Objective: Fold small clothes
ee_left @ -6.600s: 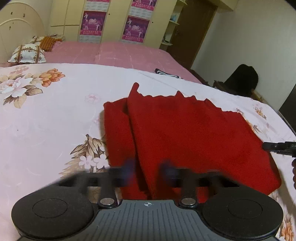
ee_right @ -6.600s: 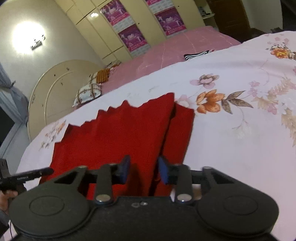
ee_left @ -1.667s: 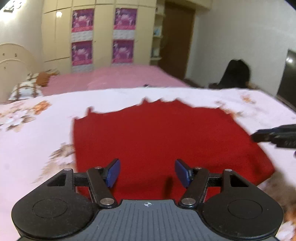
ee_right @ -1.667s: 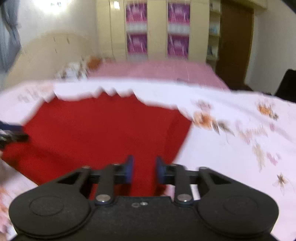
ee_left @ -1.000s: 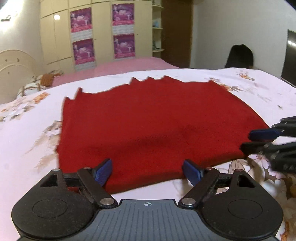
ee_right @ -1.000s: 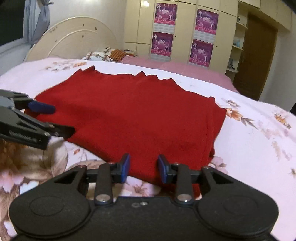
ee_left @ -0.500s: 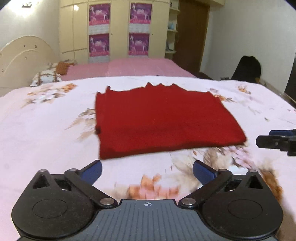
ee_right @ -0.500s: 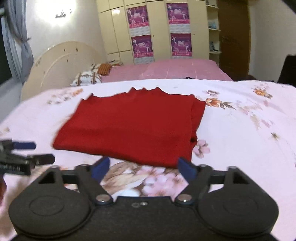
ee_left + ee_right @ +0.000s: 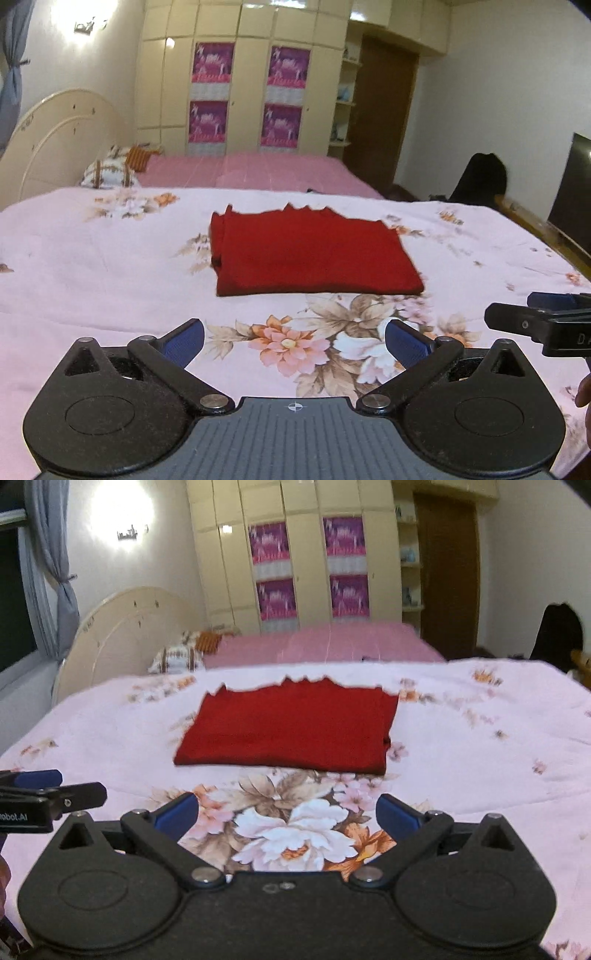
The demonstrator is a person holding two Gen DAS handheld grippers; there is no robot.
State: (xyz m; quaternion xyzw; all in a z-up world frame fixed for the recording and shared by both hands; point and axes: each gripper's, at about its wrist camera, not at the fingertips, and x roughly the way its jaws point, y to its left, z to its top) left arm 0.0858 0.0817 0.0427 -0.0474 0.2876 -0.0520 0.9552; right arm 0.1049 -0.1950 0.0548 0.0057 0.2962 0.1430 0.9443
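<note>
A red garment lies folded into a flat rectangle on the floral bedsheet, with a zigzag far edge. It also shows in the right wrist view. My left gripper is open and empty, held back from the garment's near edge above the sheet. My right gripper is open and empty, also short of the garment. The right gripper shows at the right edge of the left wrist view, and the left gripper at the left edge of the right wrist view.
A second bed with a pink cover and pillows stands behind. A rounded headboard is at the left. Wardrobes with posters line the far wall. A dark chair and a screen stand at the right.
Both grippers let go of the garment, opened wide and pulled back toward the bed's near side. The garment now lies folded and farther away in both views.
</note>
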